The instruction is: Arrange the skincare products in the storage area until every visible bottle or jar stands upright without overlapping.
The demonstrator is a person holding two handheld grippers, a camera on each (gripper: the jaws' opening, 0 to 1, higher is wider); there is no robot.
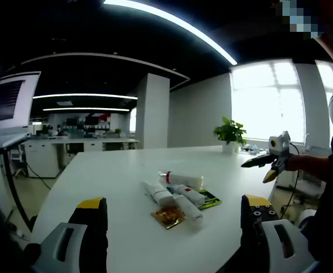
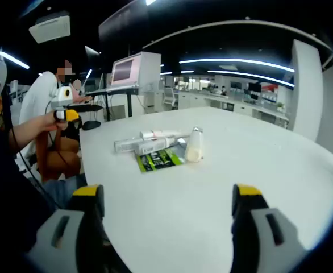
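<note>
Left gripper view: left gripper [image 1: 175, 227] hangs over the near edge of the white table [image 1: 115, 170], jaws spread wide, nothing between them. The skincare tubes [image 1: 175, 193] lie flat in a loose cluster dead ahead, roughly between the jaw tips and further in, resting on or beside a green sachet [image 1: 211, 199] and a gold sachet [image 1: 168, 216]. Nothing upright yet, so by my read the task hasn't started.

Key relation: in this view the tubes' long axes run diagonally, upper-left to lower-right, crossing the approach line, not along it. One tube with a red band [image 1: 180, 180] sits at the far side, more sideways.

Right gripper [image 1: 263, 165] enters from the right, held up above the table's far side, well apart from the pile; jaws look parted, empty.

Right gripper view: right gripper [image 2: 166, 210] jaws also wide apart, empty. Pile is ahead and slightly left; a pale bottle [image 2: 194, 146] lies at its right end, nearest this side.

Judgement: both grippers stand off from the pile. Pale bottle looks like the easier first grab for the right; the left needs a wrist roll to square its jaws across a tube.
</note>
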